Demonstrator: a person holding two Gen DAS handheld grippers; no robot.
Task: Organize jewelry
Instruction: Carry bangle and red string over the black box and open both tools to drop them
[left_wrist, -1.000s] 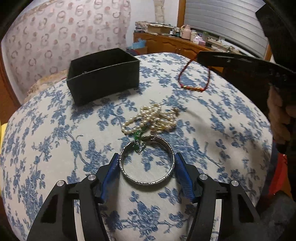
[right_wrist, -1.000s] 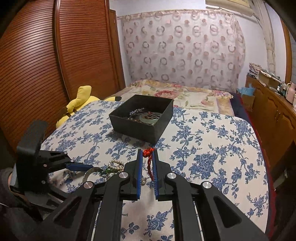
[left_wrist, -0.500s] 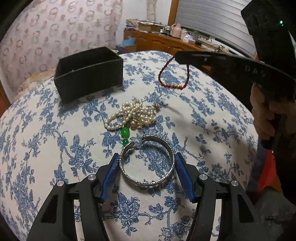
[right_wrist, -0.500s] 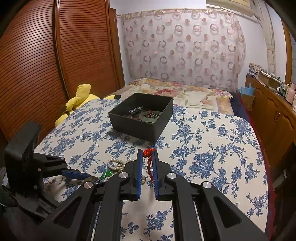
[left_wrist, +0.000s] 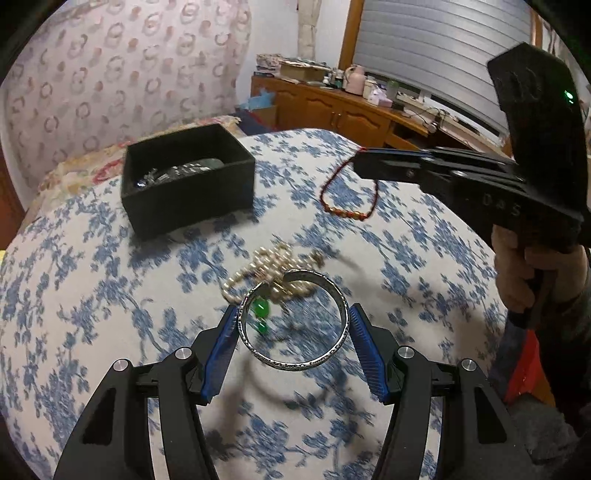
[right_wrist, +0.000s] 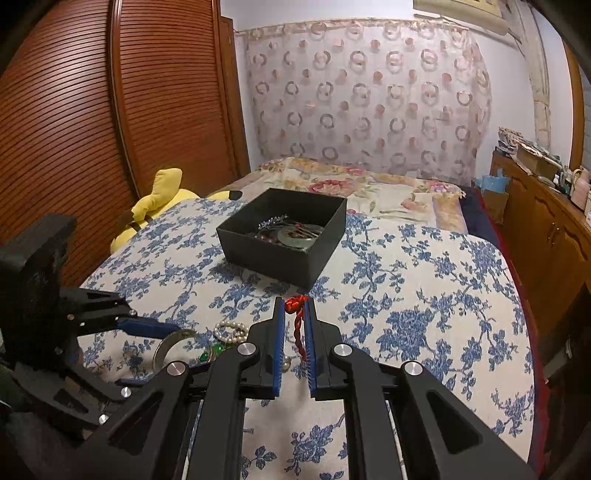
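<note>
Blue-flowered tabletop (left_wrist: 110, 295) spreads bare around the black box (left_wrist: 188, 184); left tongs (left_wrist: 293, 332) clamp the silver bangle (left_wrist: 293, 325), right tongs (right_wrist: 294, 332) pinch the red cord bracelet (left_wrist: 349, 199).

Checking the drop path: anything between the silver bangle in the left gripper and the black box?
Nothing visible blocks it. The silver bangle is held above the cloth by the left gripper; only the low pearl pile lies between it and the black box, whose top is open.
</note>
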